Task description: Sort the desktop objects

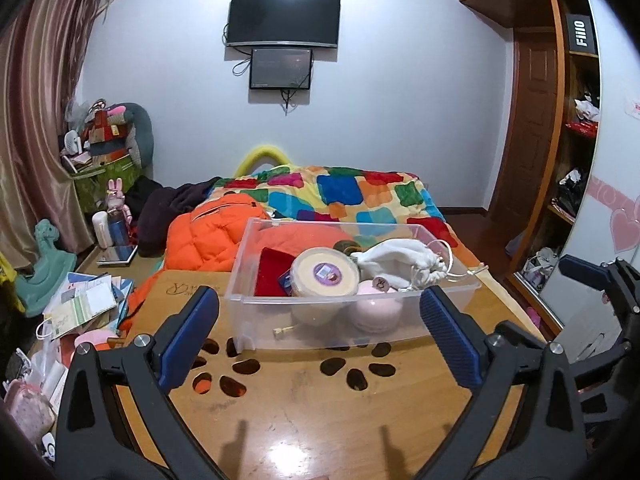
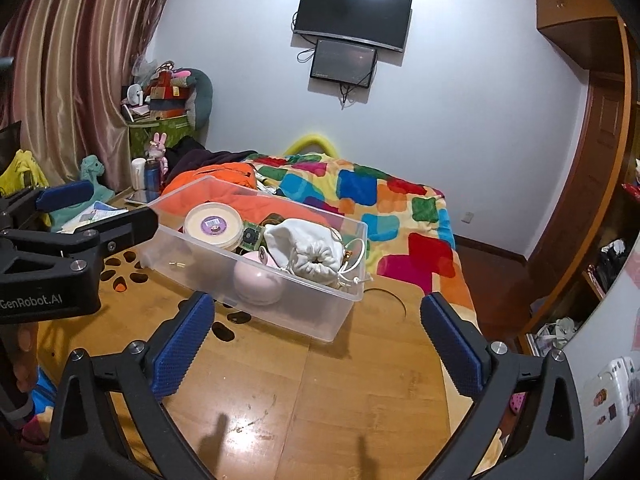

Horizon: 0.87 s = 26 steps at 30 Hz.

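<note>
Bin: clear plastic storage bin (image 1: pixel 352 280) at frame centre on the wooden desk (image 1: pixel 320 420), holding sorted items.
Pouch: white drawstring pouch (image 1: pixel 400 264), right side of bin.
Tin: round cream tin (image 1: pixel 324 276), bin centre.
Case: pink round case (image 2: pixel 256 280) against near wall.
Left gripper (image 1: pixel 320 340): jaws apart, empty.
Right gripper (image 2: pixel 316 340): jaws wide apart, empty.
</note>
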Available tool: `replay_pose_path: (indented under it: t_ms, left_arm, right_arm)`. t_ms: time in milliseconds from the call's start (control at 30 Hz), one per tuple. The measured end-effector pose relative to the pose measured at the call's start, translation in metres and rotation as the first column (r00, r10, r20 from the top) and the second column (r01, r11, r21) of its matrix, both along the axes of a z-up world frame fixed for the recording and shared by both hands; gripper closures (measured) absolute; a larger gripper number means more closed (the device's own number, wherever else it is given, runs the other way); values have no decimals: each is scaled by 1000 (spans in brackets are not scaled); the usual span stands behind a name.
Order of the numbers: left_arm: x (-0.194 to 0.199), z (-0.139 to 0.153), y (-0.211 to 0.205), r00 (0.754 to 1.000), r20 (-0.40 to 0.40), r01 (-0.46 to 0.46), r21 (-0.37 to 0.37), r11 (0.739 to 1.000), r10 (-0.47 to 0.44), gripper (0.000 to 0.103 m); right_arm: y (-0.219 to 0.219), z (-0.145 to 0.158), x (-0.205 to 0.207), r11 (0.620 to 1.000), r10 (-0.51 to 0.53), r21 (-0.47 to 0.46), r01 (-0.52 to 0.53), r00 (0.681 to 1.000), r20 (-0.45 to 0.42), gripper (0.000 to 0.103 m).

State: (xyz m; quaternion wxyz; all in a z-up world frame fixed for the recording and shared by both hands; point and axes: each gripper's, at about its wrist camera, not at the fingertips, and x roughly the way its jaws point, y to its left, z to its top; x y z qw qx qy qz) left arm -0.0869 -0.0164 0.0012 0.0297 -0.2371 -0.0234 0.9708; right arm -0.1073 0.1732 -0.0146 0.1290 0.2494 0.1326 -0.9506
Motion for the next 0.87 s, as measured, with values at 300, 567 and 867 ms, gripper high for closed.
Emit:
replay_pose_path:
  t_ms: [300, 567, 867]
  left_arm:
    - [0, -10, -8, 999, 23, -27, 17, 999, 26, 1]
    - [1, -11, -3, 1000, -8, -2, 18, 1000, 2, 1]
    - [0, -9, 8, 1000, 7, 25, 11, 1000, -25, 1]
  right_arm:
    - [-1, -7, -8, 1000, -9, -3, 9, 1000, 21, 1]
    - [-3, -14, -15, 1000, -4, -5, 4, 999, 43, 1]
    - [-3, -16, -17, 1000, -1, -19, 2, 998, 56, 1]
